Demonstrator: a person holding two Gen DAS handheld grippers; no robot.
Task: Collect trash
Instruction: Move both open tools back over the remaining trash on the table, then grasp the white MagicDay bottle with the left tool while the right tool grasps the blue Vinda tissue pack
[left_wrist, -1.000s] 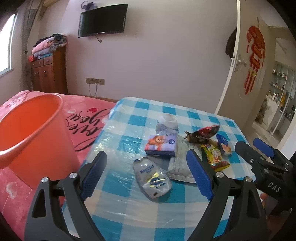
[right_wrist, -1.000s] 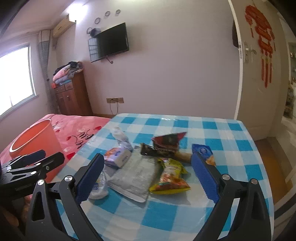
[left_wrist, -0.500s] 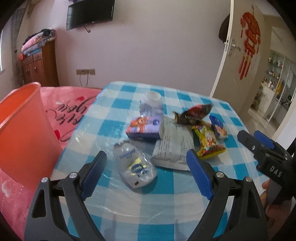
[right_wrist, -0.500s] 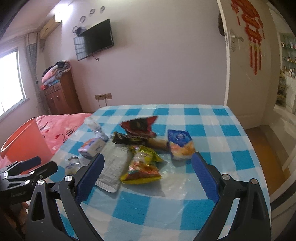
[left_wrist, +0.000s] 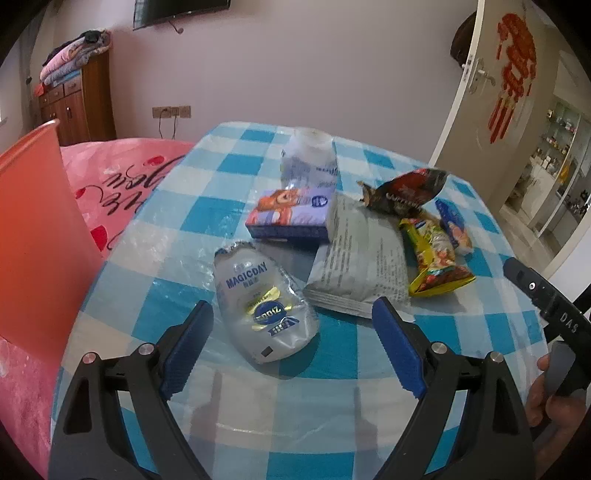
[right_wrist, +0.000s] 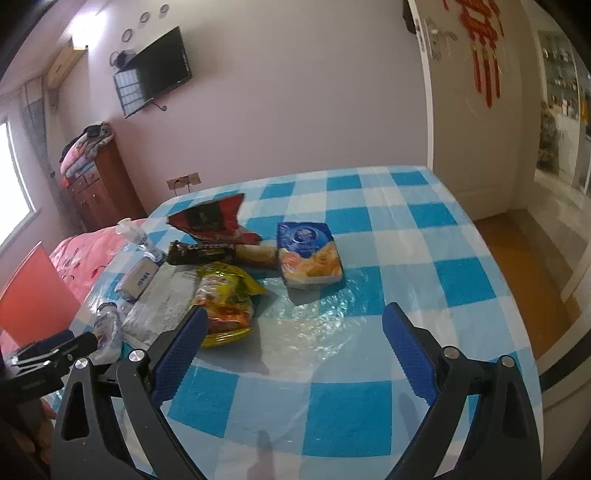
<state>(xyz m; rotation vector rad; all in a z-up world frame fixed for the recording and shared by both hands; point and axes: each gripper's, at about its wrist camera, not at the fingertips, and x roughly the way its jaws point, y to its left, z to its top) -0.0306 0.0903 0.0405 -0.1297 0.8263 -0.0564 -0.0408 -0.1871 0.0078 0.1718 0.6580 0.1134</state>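
Observation:
Several pieces of trash lie on a blue-checked table (left_wrist: 236, 206). In the left wrist view my left gripper (left_wrist: 291, 350) is open, just before a silver MAGICDAY pouch (left_wrist: 264, 308). Behind it lie a purple tissue pack (left_wrist: 291, 216), a grey packet (left_wrist: 364, 258), a yellow snack bag (left_wrist: 432, 254) and a dark red wrapper (left_wrist: 410, 192). In the right wrist view my right gripper (right_wrist: 291, 354) is open over bare table, the yellow snack bag (right_wrist: 225, 299) by its left finger and a blue-orange packet (right_wrist: 308, 254) ahead. An orange bin (left_wrist: 37, 236) stands left of the table.
A pink bedspread (left_wrist: 122, 173) lies between the bin and the table. A crushed clear bottle (left_wrist: 308, 162) lies at the table's far side. A wooden dresser (left_wrist: 79, 99) stands by the back wall. An open door (left_wrist: 491, 122) is at the right.
Both grippers have moved lower and closer to the table. The left one has come up to the silver pouch; the right one has swung right, toward the blue-orange packet. Both stay open.

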